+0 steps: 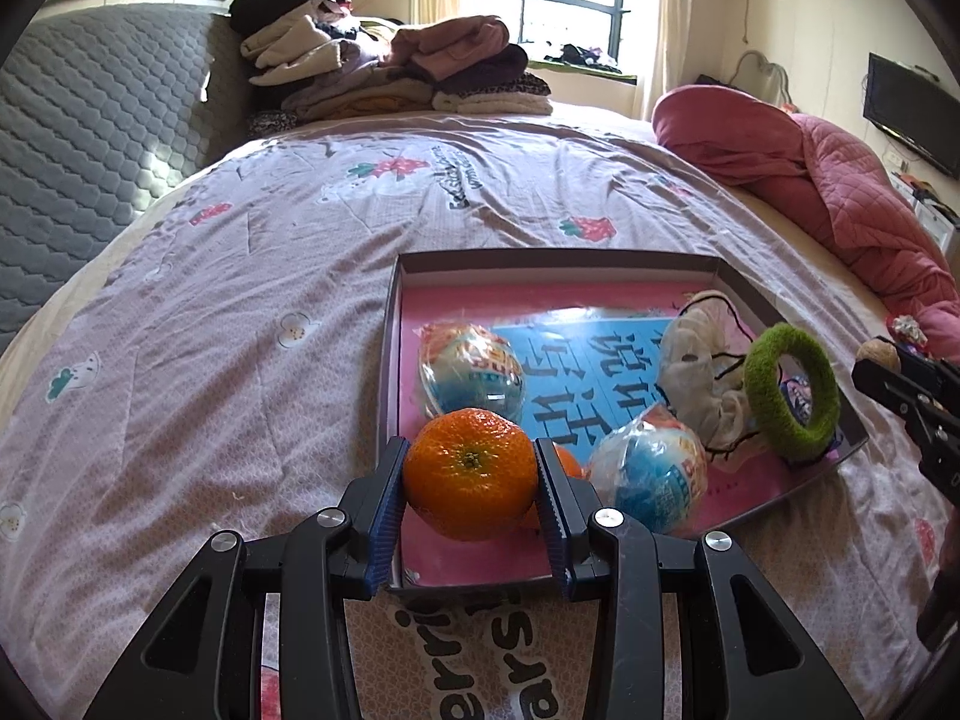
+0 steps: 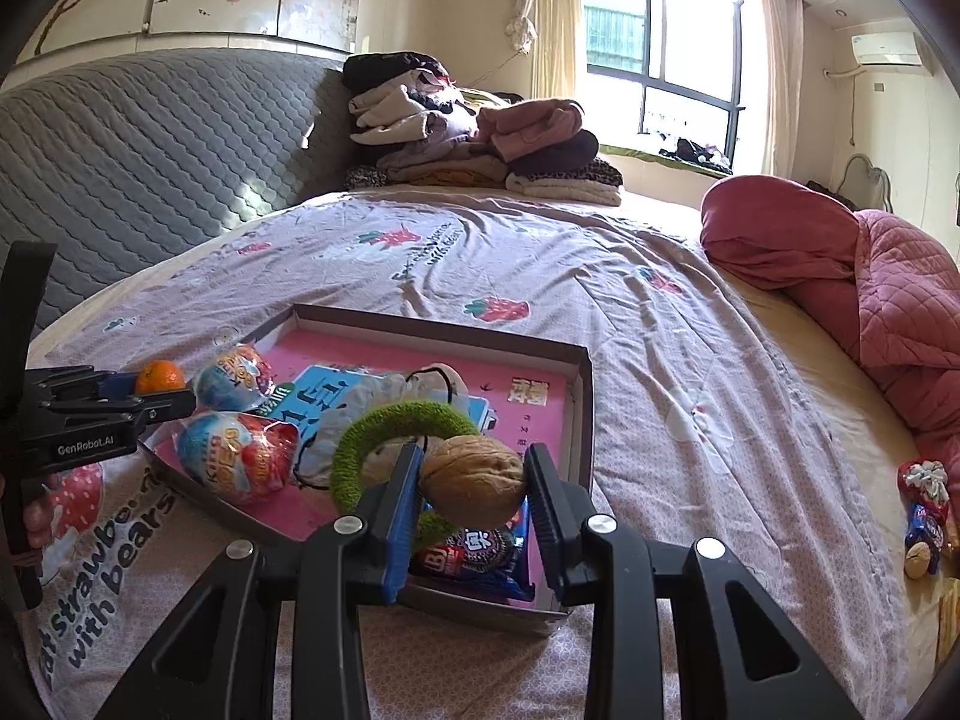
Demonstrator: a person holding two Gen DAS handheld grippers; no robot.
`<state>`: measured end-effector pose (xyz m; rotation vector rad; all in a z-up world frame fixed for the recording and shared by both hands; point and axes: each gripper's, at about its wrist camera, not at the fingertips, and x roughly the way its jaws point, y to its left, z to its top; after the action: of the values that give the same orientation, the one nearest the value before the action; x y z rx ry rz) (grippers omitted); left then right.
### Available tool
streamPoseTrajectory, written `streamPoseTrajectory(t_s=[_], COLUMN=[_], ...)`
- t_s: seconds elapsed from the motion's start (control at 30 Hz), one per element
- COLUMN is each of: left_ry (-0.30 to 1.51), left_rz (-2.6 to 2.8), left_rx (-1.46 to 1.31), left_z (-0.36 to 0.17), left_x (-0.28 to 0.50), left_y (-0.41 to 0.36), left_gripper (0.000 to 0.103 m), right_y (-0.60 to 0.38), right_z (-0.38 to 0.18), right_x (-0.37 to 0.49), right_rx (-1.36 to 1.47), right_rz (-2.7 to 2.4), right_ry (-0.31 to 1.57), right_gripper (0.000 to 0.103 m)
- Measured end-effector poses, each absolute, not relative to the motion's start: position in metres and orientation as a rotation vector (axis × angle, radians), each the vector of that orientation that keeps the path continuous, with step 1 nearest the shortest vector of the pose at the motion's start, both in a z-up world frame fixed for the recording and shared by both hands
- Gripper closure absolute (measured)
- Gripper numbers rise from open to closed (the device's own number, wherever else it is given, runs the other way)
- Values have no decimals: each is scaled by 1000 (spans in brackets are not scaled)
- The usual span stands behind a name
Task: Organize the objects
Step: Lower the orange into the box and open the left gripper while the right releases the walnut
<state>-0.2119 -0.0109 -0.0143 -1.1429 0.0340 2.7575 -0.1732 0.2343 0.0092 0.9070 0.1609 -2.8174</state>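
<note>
Plainly glossy orange mandarin (image 1: 470,473), perhaps unpeeled.

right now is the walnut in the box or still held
Still held: the walnut sits clamped between the right gripper fingers, above the box near its front corner, not resting inside.

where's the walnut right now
The walnut is clamped in the right gripper, held over the near right corner of the box, just in front of the green ring.

Left tongs (image 1: 470,483) and right tongs (image 2: 471,480) both seemingly clamped, level.
</note>
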Motion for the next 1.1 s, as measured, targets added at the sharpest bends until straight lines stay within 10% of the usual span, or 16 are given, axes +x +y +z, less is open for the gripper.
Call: streamPoseTrajectory(t_s=[1.1], left_ry=[28], left_rz=[2723], left_rx=[-1174], left_z=[-24], left_x=[-194], left_y=[-17], left_gripper=[60], right_y=[254], right_z=[-27], right_x=[-187], right_rx=[1064], right_rz=[-2837], right_ry=[203], right_gripper=[68])
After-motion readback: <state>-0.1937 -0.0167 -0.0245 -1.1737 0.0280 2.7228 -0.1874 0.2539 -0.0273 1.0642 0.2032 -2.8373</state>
